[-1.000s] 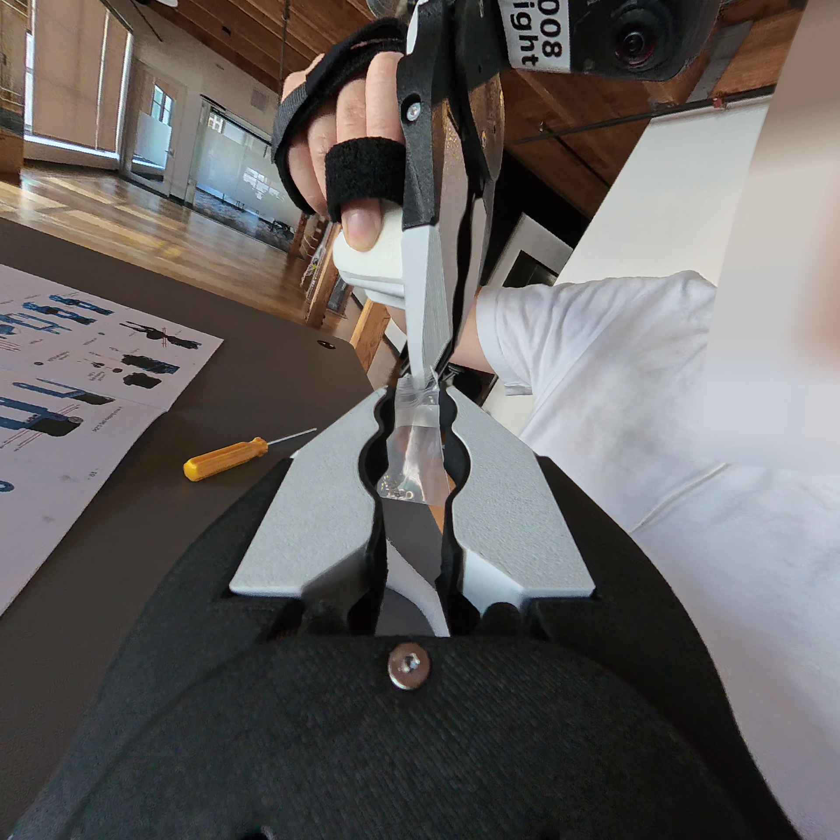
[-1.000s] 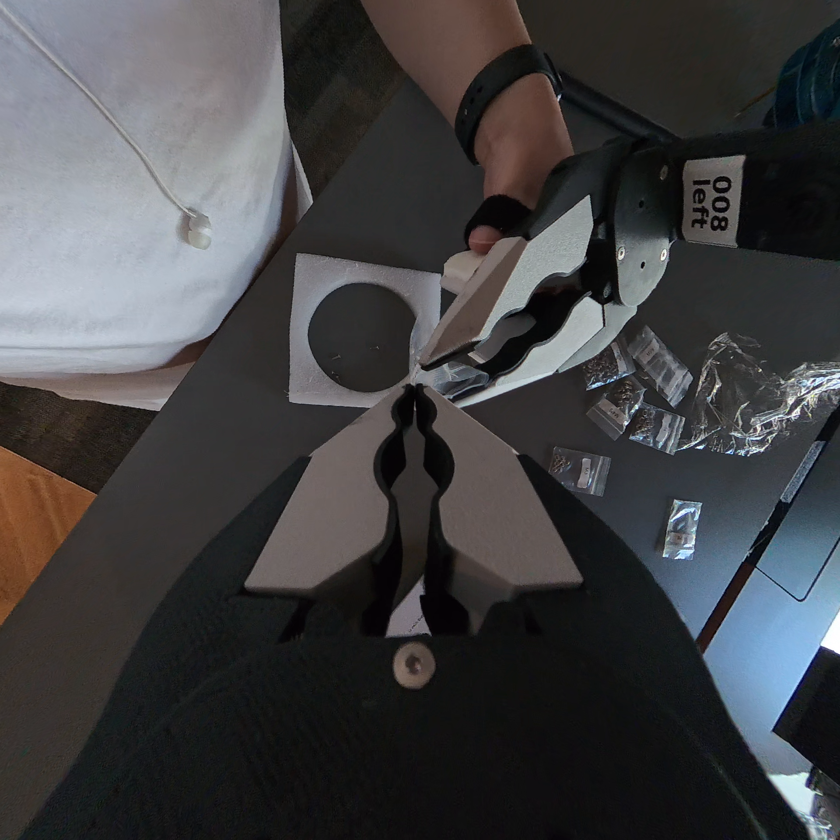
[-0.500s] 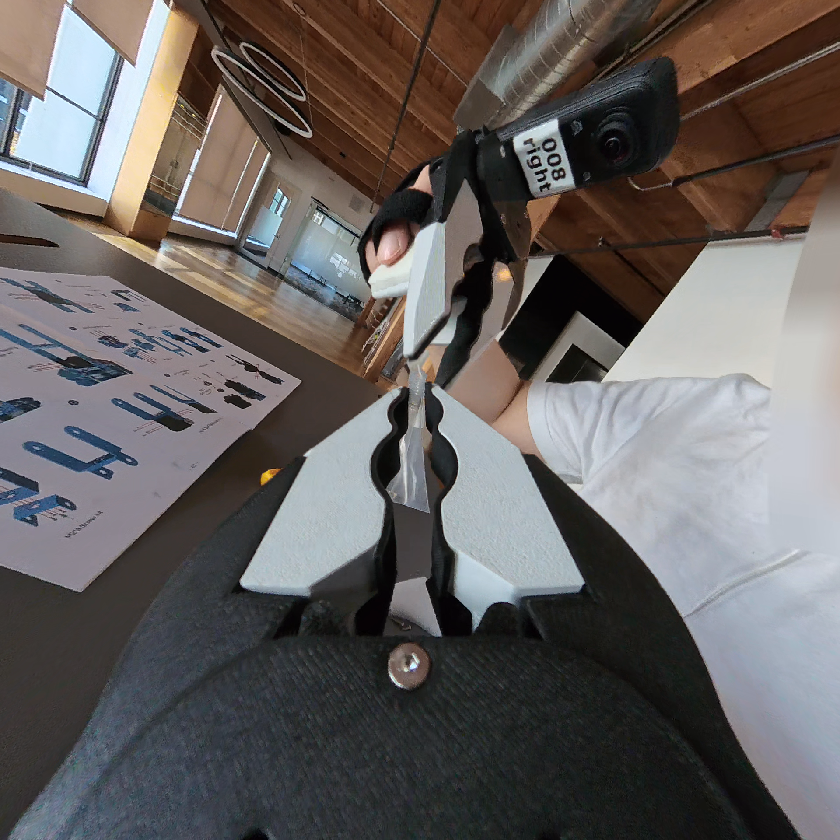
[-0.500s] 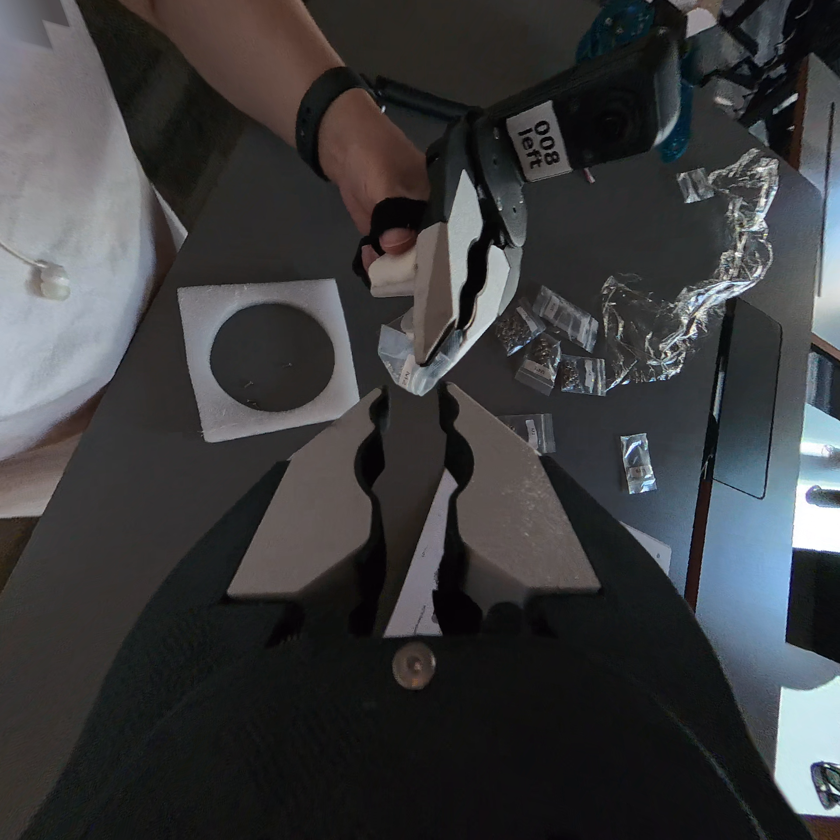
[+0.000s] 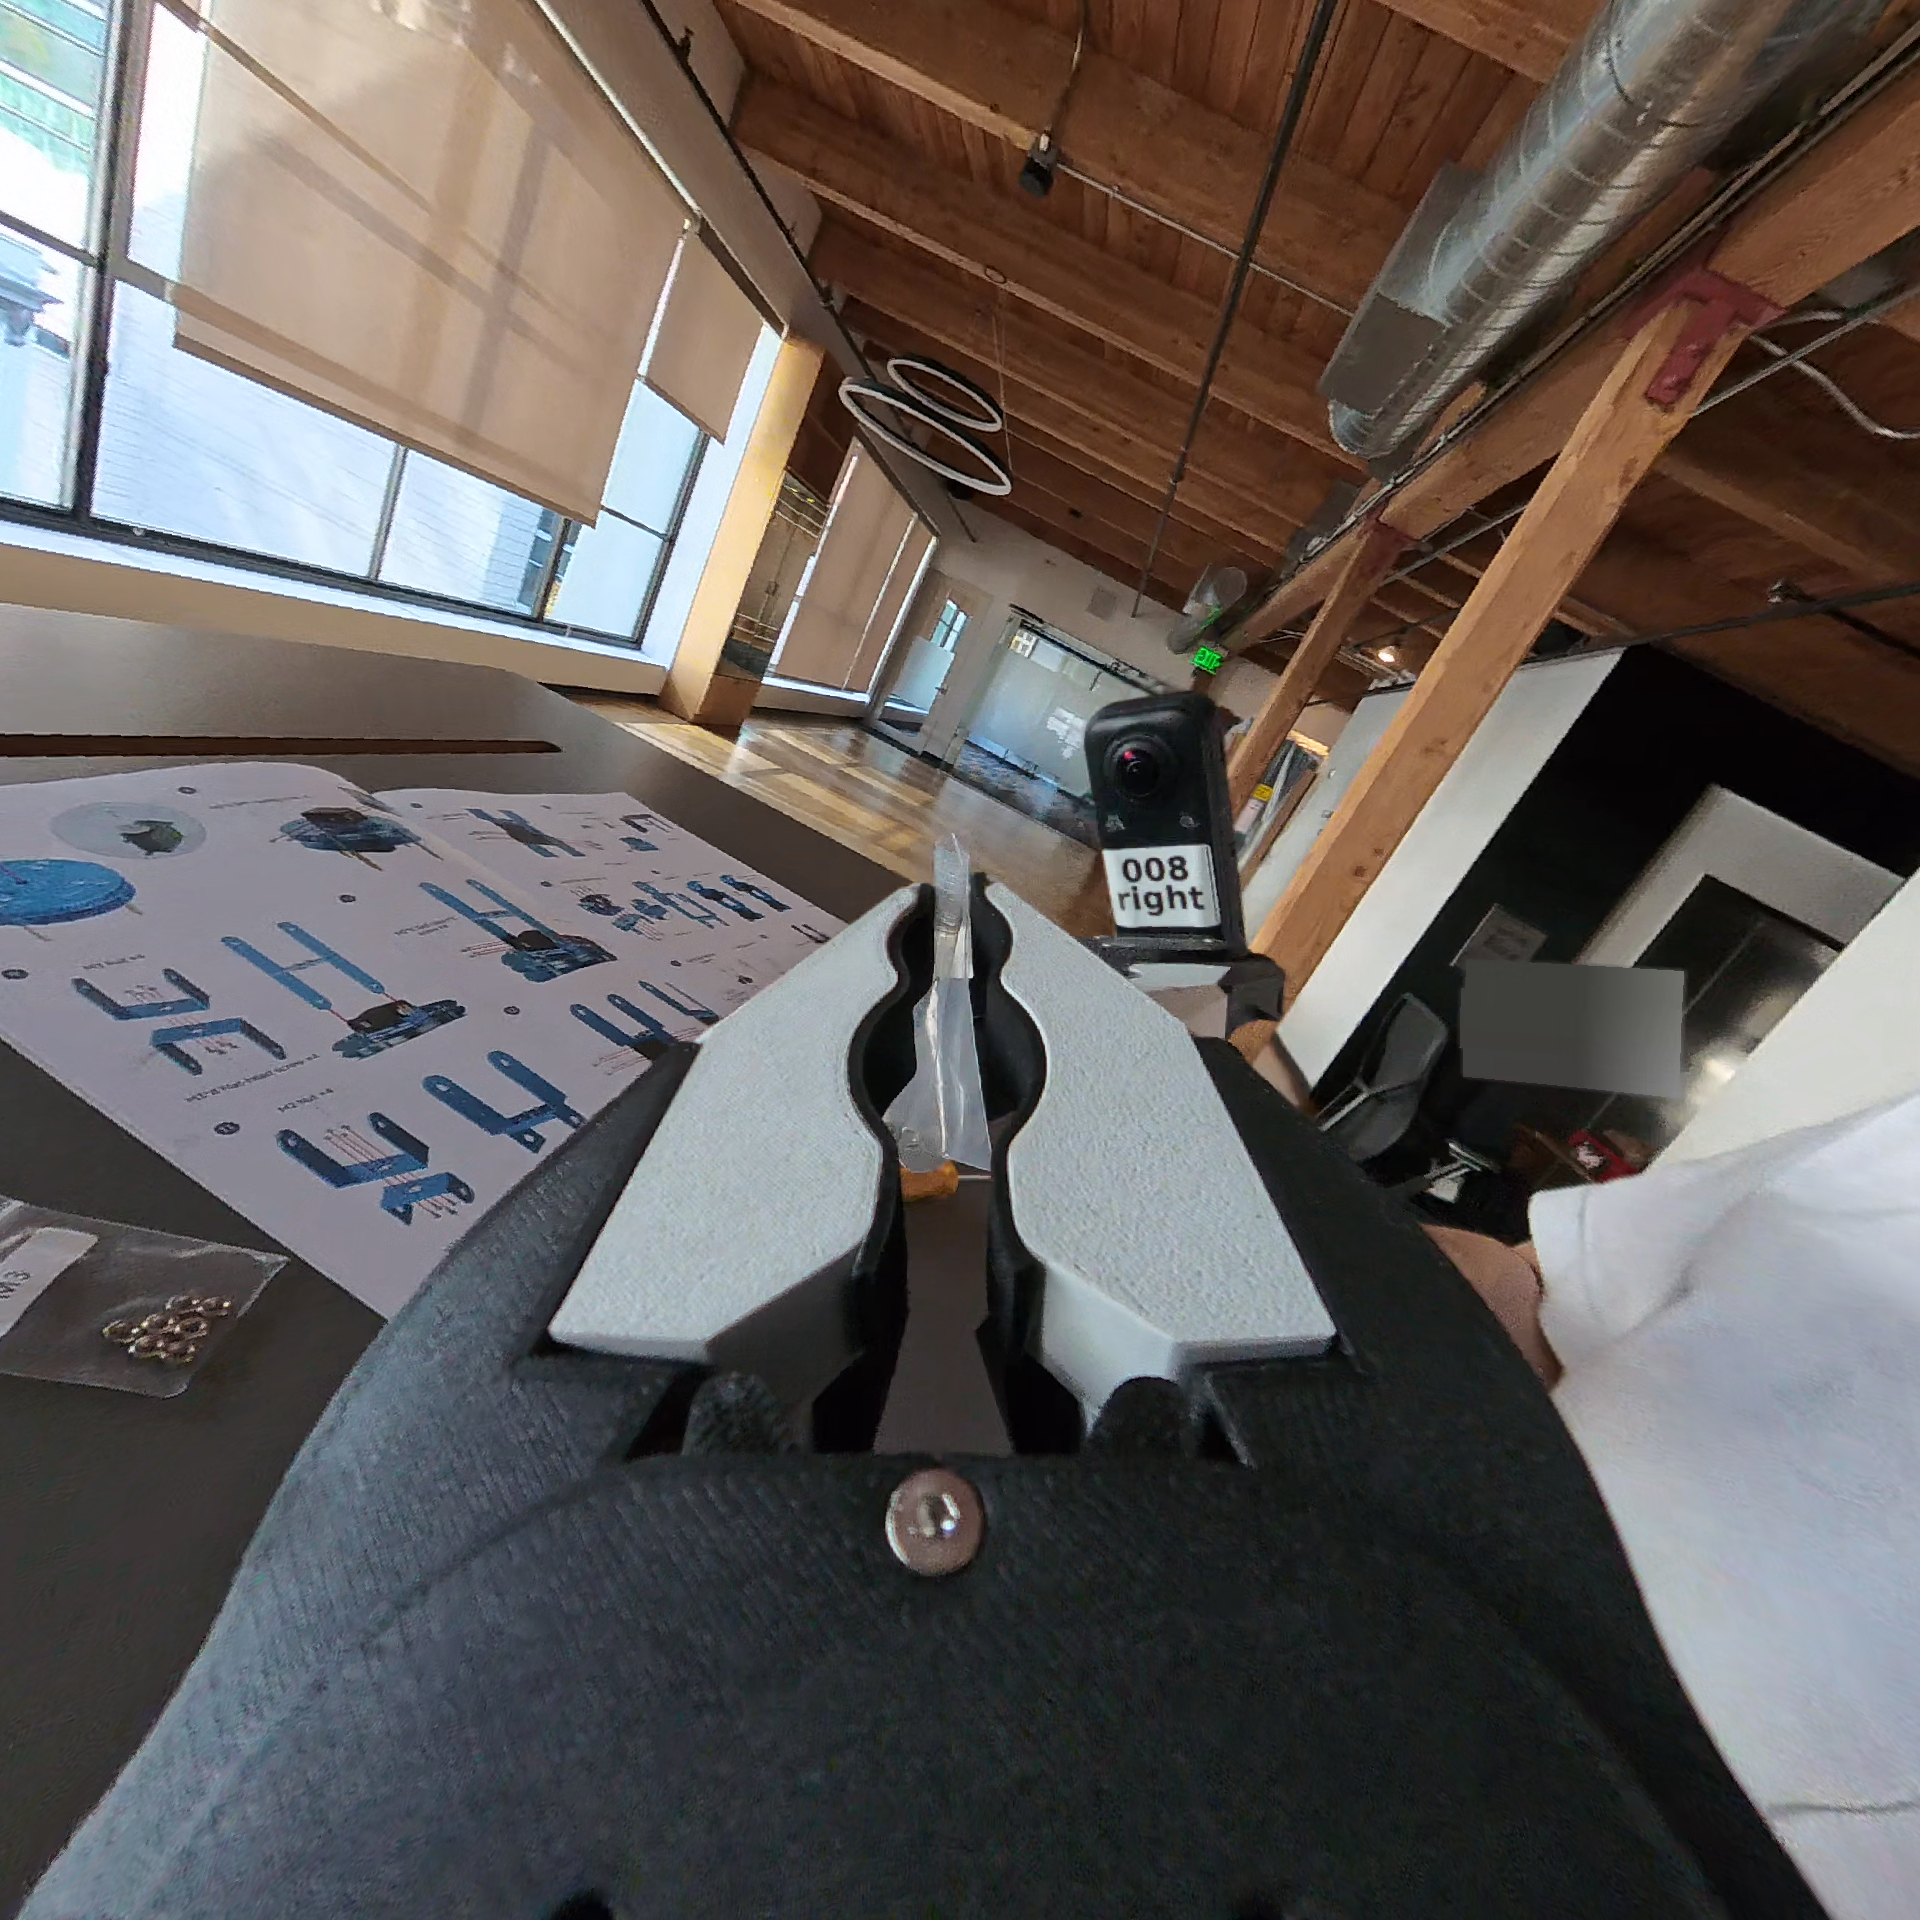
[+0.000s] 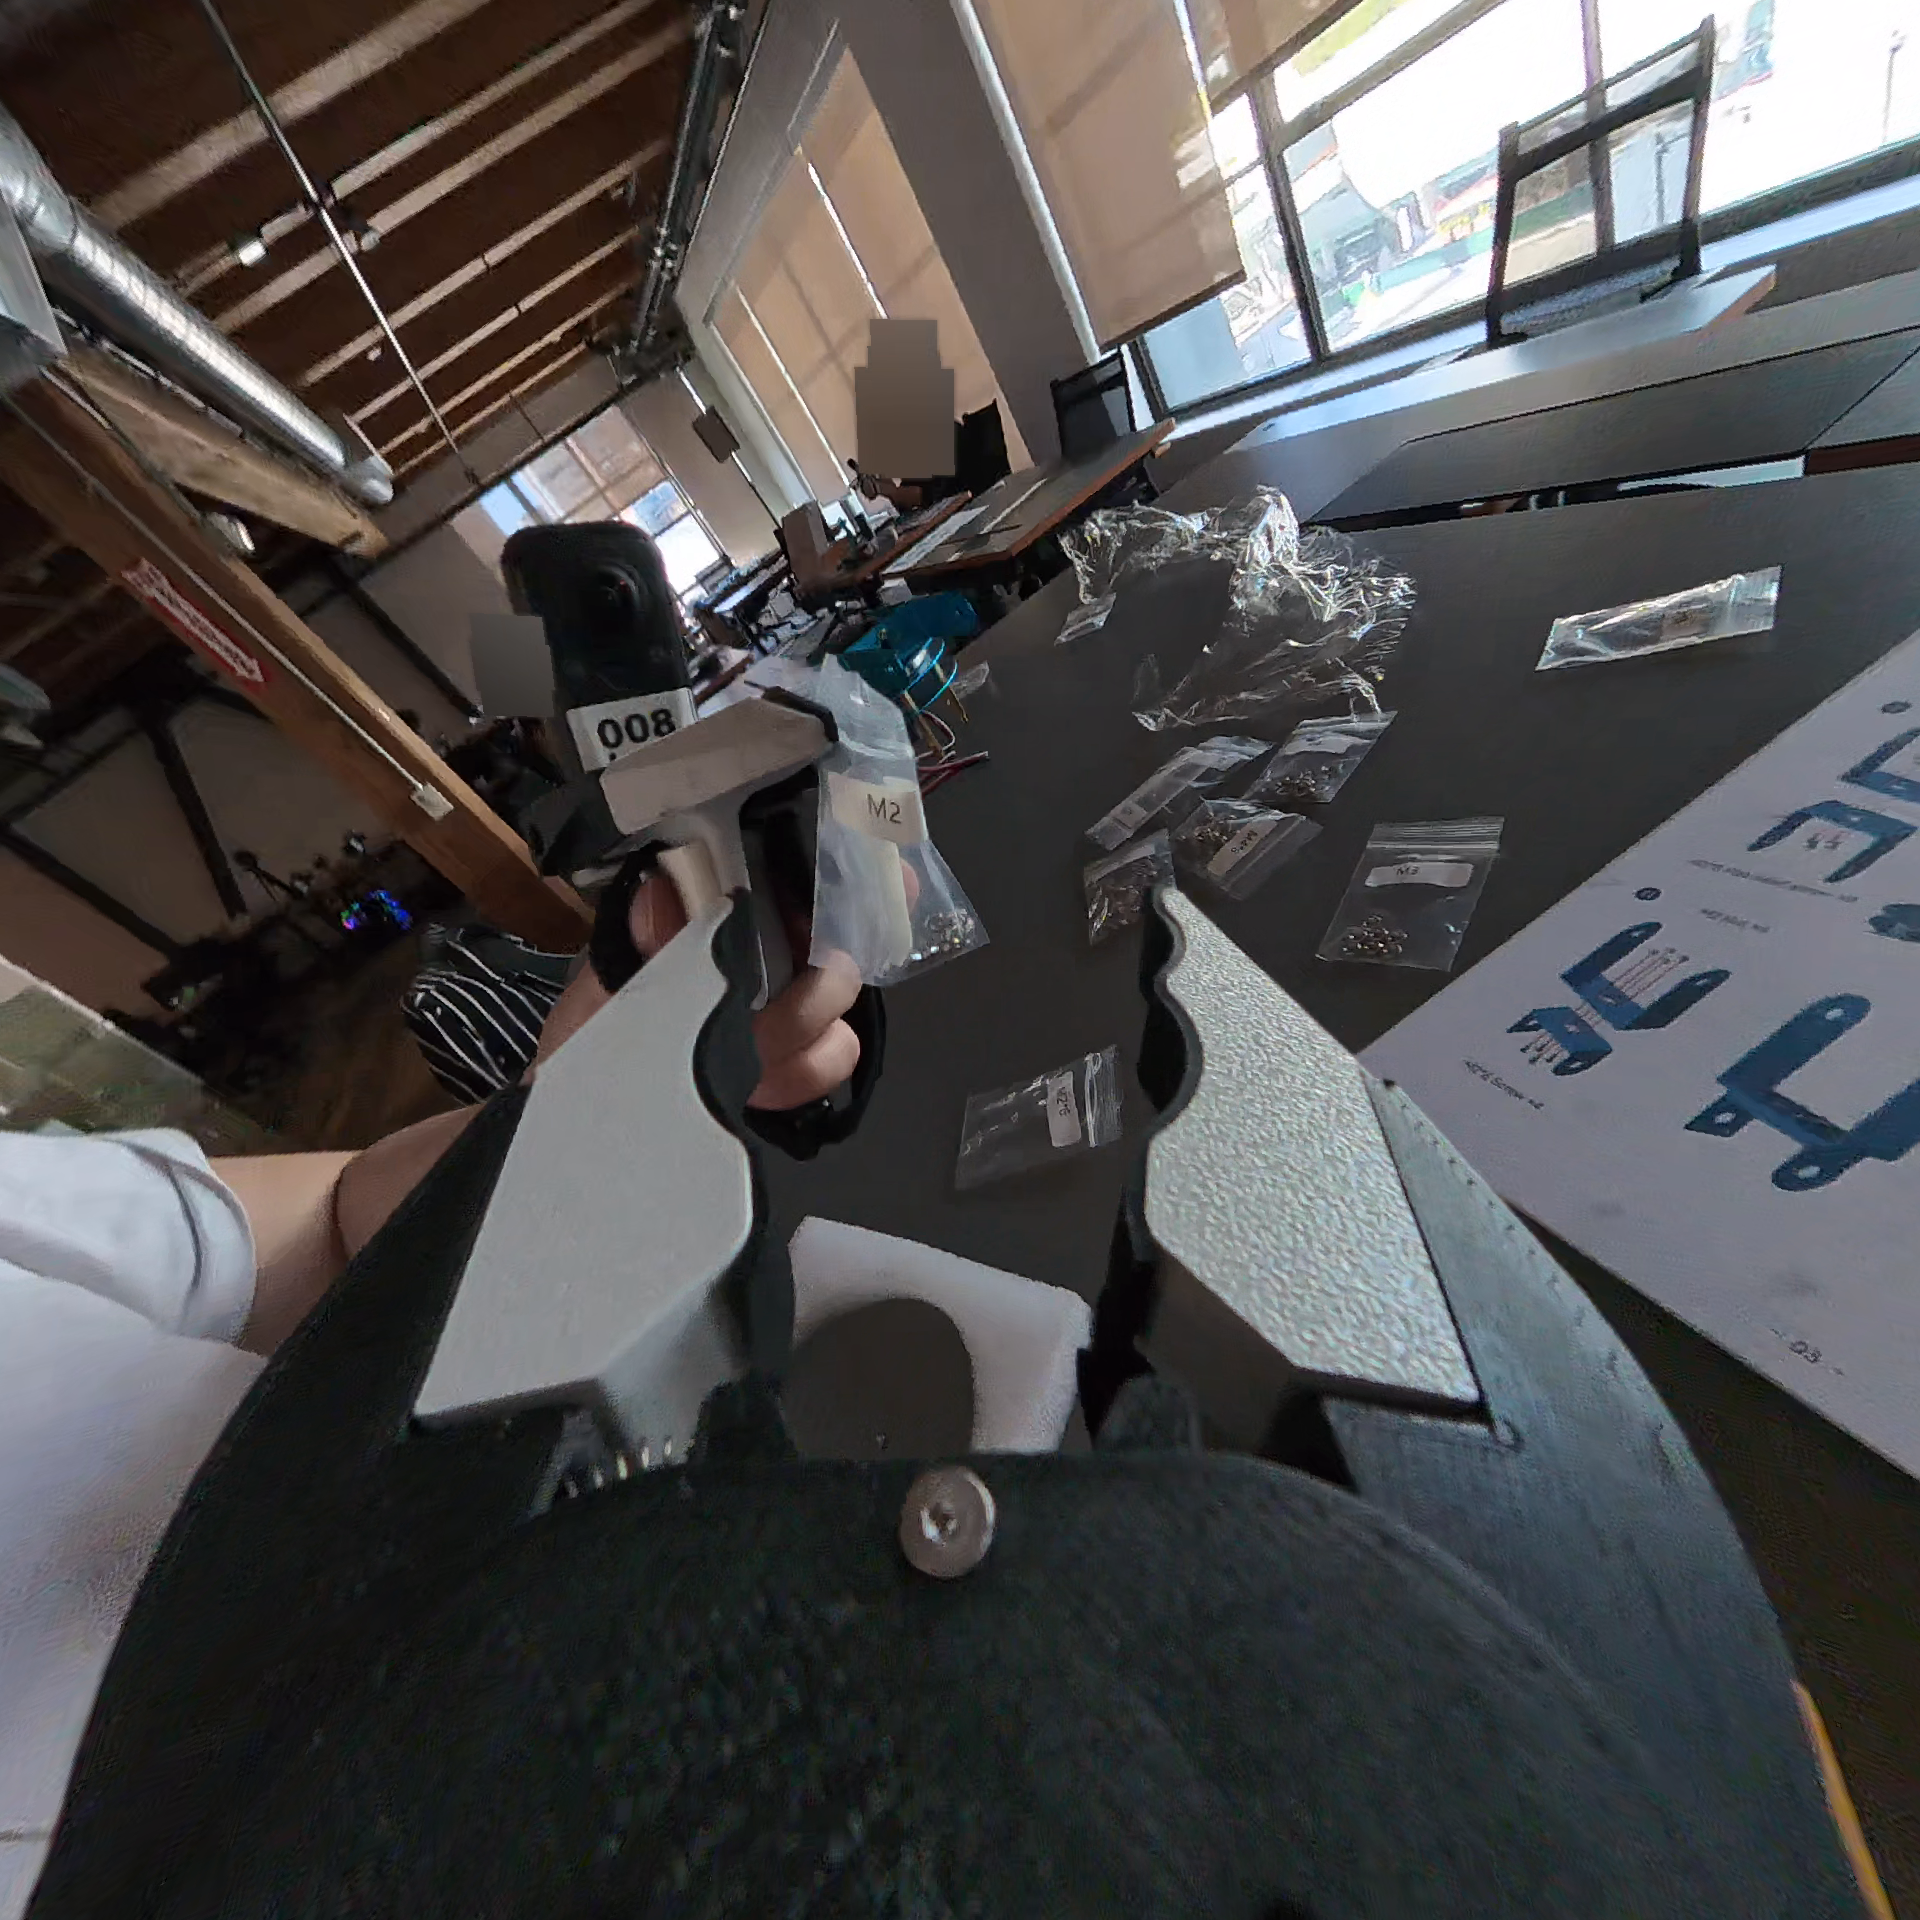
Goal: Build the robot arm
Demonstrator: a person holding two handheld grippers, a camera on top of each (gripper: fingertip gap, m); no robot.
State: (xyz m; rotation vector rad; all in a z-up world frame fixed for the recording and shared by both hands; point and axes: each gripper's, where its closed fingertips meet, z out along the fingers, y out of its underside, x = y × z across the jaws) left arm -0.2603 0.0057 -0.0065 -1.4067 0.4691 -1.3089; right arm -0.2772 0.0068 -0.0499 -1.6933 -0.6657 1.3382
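The left gripper (image 5: 951,904) pinches a small clear plastic bag of tiny metal parts (image 5: 948,1049) above the dark table (image 6: 1558,665) — the right gripper (image 6: 940,940) is spread wide, holding nothing, near other small bags (image 6: 1408,904).

Black textured hand-held gripper (image 5: 951,904), grey wavy fingers, silver screw, white sleeve (image 5: 1745,1351)
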